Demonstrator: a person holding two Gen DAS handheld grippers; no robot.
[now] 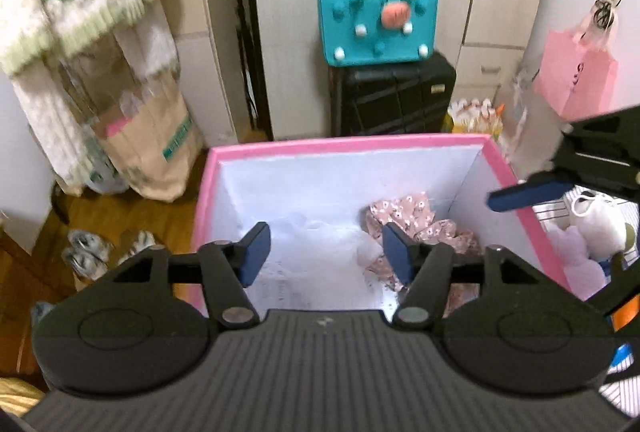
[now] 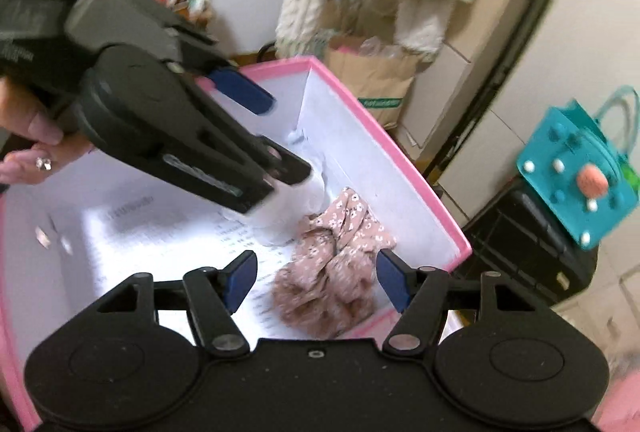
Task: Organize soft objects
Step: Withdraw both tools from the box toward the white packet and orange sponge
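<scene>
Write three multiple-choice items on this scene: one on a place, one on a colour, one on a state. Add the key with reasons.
1. Where does the floral pink fabric lie?
A. inside the pink-rimmed box
B. on the black suitcase
C. in the teal bag

2. What colour is the rim of the box?
A. green
B. pink
C. black

3. How do the fingers of the left hand-held gripper stand?
A. closed on the fabric
B. closed on nothing
C. apart, holding nothing

Key: A, the fabric rests on the white box floor near one corner in both views. B, a pink band runs along the top of the white walls. C, the left wrist view shows a wide gap between the two blue pads, with the box floor visible through it.
</scene>
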